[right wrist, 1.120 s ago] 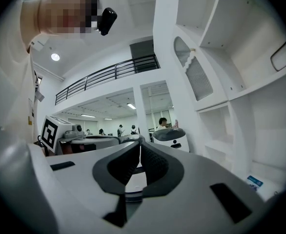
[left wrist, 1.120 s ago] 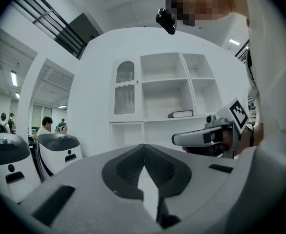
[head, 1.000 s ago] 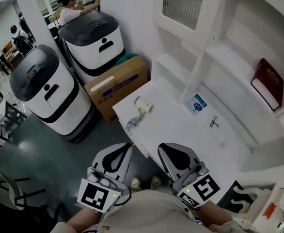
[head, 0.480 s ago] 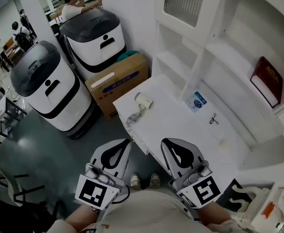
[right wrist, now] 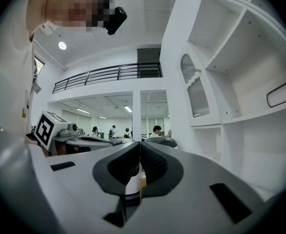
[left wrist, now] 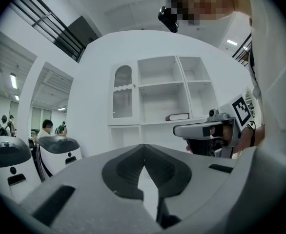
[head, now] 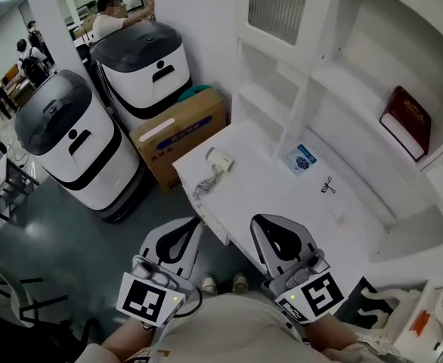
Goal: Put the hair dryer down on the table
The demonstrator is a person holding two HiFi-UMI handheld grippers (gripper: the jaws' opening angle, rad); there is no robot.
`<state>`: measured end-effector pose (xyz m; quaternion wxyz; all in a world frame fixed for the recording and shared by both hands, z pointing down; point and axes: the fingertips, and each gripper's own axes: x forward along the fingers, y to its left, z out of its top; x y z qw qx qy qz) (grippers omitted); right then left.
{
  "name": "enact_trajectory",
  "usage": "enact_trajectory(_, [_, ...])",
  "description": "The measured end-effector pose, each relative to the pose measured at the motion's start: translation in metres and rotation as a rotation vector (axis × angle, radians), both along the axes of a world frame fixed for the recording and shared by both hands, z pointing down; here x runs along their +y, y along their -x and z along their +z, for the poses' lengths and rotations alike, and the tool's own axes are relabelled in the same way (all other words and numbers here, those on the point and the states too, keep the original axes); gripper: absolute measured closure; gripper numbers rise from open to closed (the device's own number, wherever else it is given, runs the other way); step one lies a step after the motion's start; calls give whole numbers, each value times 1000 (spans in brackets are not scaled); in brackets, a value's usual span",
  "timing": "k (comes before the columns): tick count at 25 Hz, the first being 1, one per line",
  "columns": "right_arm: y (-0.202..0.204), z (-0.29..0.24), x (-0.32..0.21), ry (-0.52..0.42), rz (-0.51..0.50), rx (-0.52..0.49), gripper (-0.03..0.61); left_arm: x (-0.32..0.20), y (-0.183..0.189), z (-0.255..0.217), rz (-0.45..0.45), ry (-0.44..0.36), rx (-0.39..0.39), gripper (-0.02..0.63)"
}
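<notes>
Both grippers are clenched on nothing. In its own view the left gripper [left wrist: 143, 151] has its dark pads meeting at the tip, with only a thin slit of white backdrop below that. The right gripper [right wrist: 139, 149] is pressed together the same way. Each gripper's grey body fills the lower half of its view and blocks out whatever lies beneath, so neither view shows the task's thing.

Only the head view does. The hair dryer [head: 220, 159] lies on its side on the white table [head: 297, 214], near the far left corner and well apart from both grippers. Its cord [head: 201, 189] runs in a loose tangle to the table's left edge; the plug cannot be made out.

Further along the tabletop lie a small printed card [head: 300, 158], its print too small to read, and a small dark object [head: 327, 186], too small to name. A red book [head: 404, 123] leans on a shelf of the white shelf unit [head: 312, 89], whose top runs out of frame.

On the floor beside the table's end stands a cardboard box [head: 178, 136], and past it two white-and-grey machines [head: 74, 138]. The person's torso covers the bottom of the frame, and both wrists are cut off there.
</notes>
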<state>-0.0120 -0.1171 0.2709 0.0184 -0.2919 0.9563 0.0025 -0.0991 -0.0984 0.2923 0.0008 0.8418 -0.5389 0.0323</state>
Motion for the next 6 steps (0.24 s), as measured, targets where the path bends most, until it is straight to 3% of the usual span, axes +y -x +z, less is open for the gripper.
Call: enact_trajectory(6, [-6,-2,-2,4,32,-31,558,-4,4,0,-2,-54,-35,600])
